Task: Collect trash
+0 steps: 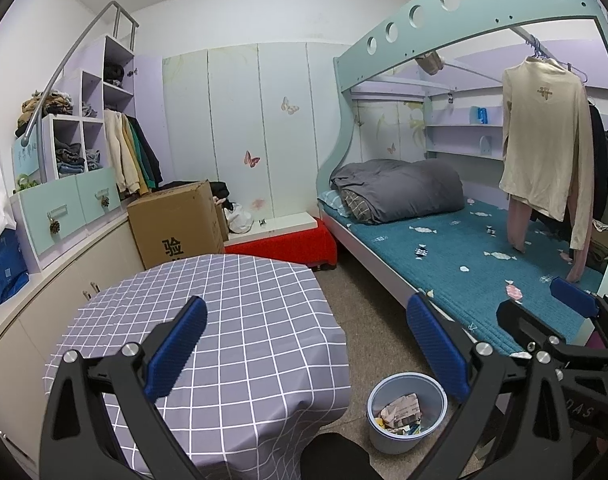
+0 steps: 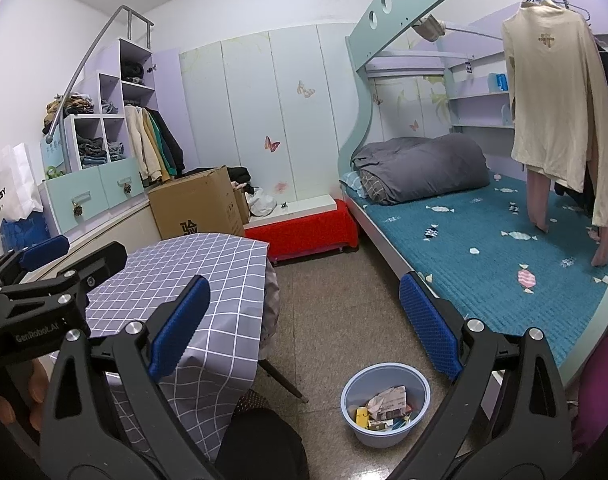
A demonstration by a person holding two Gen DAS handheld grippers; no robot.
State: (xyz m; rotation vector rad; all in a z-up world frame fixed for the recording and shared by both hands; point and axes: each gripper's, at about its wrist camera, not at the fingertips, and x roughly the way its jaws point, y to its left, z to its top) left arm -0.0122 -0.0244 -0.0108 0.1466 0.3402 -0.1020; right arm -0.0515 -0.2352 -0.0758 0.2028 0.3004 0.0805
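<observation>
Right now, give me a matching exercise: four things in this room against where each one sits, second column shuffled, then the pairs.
Things:
1. trash bin
2. cardboard box
3. grey duvet
4. cream sweater

Places:
A. rolled up at the head of the bed
B. on the floor between table and bed
C. hanging from the rail over the bed
D. behind the checked table, beside the red platform

Pairs: 1-B, 2-D, 3-A, 4-C
</observation>
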